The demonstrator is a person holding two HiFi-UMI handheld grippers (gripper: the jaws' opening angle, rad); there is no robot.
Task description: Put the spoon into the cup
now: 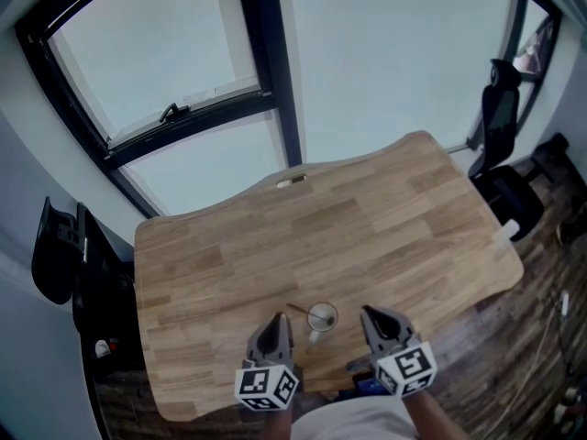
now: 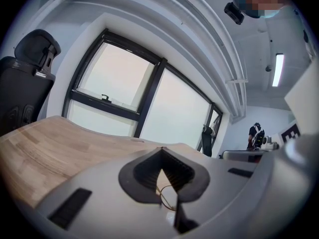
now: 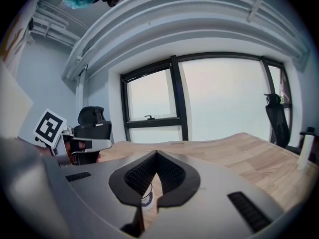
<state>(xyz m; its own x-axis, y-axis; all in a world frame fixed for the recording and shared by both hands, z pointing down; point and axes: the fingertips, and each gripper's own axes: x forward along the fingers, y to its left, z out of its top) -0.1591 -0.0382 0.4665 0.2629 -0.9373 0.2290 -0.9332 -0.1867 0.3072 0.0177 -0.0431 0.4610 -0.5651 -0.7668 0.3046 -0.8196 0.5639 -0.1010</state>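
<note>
Cup [image 1: 322,317] sits near my edge of the wooden table [image 1: 385,218]. Spoon [image 1: 295,309] is in it, handle leaning out over the rim to the left. Left gripper [image 1: 277,324] and right gripper [image 1: 371,317] flank the cup, neither touching it. I read both jaw pairs as closed tip to tip, nothing clamped.
</note>
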